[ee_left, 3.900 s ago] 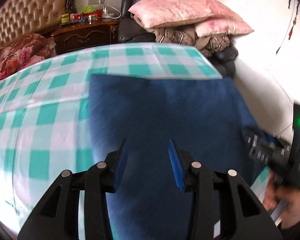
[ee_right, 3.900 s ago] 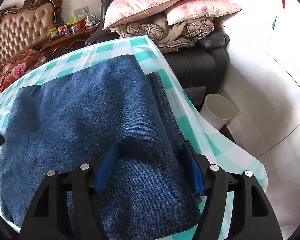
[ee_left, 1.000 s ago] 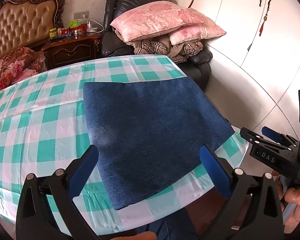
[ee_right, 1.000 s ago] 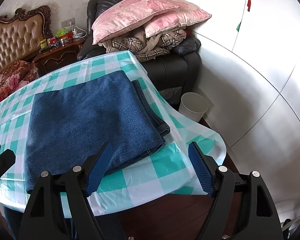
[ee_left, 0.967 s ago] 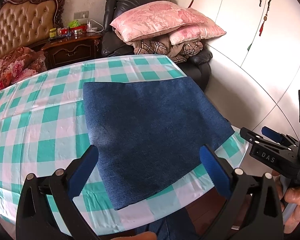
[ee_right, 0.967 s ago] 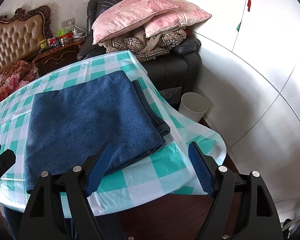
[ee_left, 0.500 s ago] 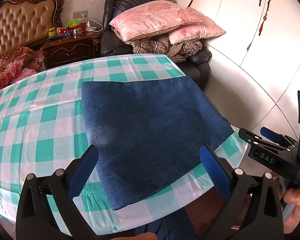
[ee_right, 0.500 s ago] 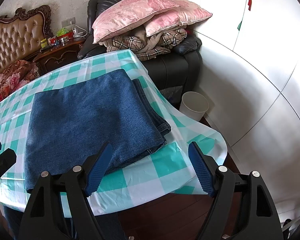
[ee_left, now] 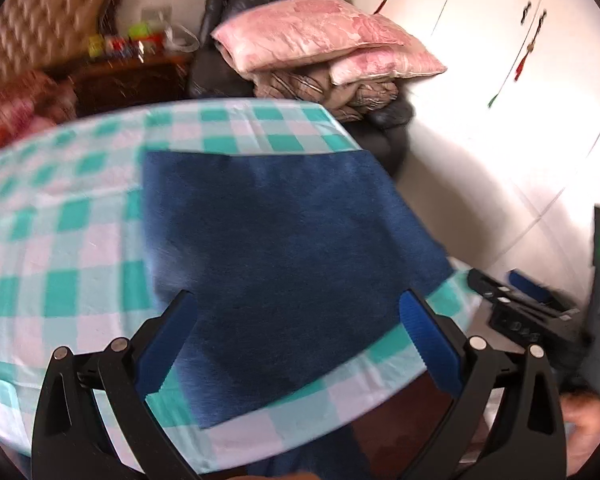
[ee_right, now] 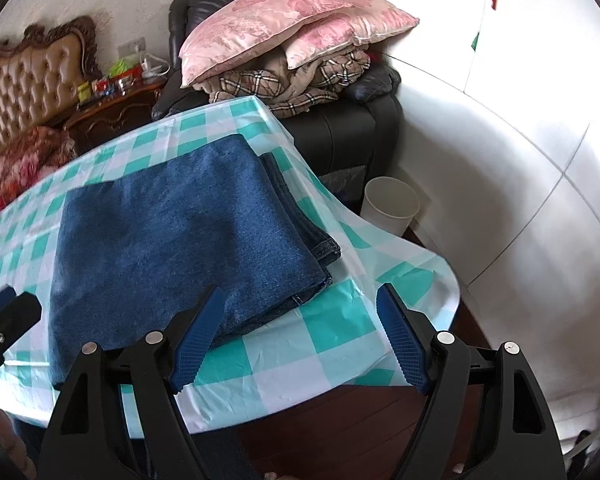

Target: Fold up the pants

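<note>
The blue denim pants (ee_left: pixel 284 248) lie folded into a flat rectangle (ee_right: pixel 180 232) on the teal-and-white checked tablecloth (ee_left: pixel 60 248), near the table's right end. My left gripper (ee_left: pixel 298 320) hangs open above the fold's near edge with nothing between its blue pads. My right gripper (ee_right: pixel 300 312) is open too, over the tablecloth (ee_right: pixel 332 344) just off the fold's near right corner, holding nothing. The right gripper's body shows at the right edge of the left wrist view (ee_left: pixel 540 320). The left wrist view is blurred.
Beyond the table stands a black armchair (ee_right: pixel 340 128) piled with pink pillows (ee_right: pixel 268 20) and plaid blankets. A white bin (ee_right: pixel 390 204) sits on the floor by the white wardrobe. A tufted headboard (ee_right: pixel 32 80) and a cluttered nightstand (ee_right: pixel 112 108) are at the back left.
The left wrist view has turned and shifted, so the pants sit closer under the left gripper and the picture is blurred. The right gripper has barely moved. Both stayed open.
</note>
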The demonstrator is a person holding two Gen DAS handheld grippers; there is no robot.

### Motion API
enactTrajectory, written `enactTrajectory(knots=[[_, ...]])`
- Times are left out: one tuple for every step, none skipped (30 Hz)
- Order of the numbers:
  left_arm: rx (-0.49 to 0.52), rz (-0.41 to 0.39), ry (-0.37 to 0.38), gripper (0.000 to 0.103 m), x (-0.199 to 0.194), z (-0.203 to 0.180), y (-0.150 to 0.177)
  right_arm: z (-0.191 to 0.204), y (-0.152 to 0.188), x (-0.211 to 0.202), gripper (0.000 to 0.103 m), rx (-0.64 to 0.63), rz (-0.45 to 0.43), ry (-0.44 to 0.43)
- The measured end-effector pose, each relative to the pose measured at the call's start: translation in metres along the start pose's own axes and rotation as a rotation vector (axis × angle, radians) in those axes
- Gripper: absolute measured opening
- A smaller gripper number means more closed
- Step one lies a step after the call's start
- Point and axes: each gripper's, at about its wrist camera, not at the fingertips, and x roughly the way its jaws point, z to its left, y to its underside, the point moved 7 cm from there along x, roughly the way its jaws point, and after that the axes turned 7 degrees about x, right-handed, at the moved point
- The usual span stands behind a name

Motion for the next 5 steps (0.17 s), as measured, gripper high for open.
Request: enactTrajectory(knots=[[-0.008,-0.008,0.007,0.101,-0.003,0.004,0.000,-0.002,0.000,0.003,0.076,0.020,0.006,-0.009],[-0.015,-0.026,-0.015,0.101,-0.008,0.013,0.000,-0.004,0.000,0.007,0.076,0.039,0.012,-0.018],[-0.028,-0.053,-0.051,0.101,-0.017,0.025,0.001,-0.006,0.000,0.011,0.076,0.062,0.012,-0.026],[-0.060,-0.083,-0.102,0.101,-0.031,0.046,0.006,-0.008,0.000,0.014,0.077,0.079,0.009,-0.034],[-0.099,-0.109,-0.151,0.101,-0.045,0.069,0.013,-0.009,-0.002,0.016,0.077,0.094,0.006,-0.043]])
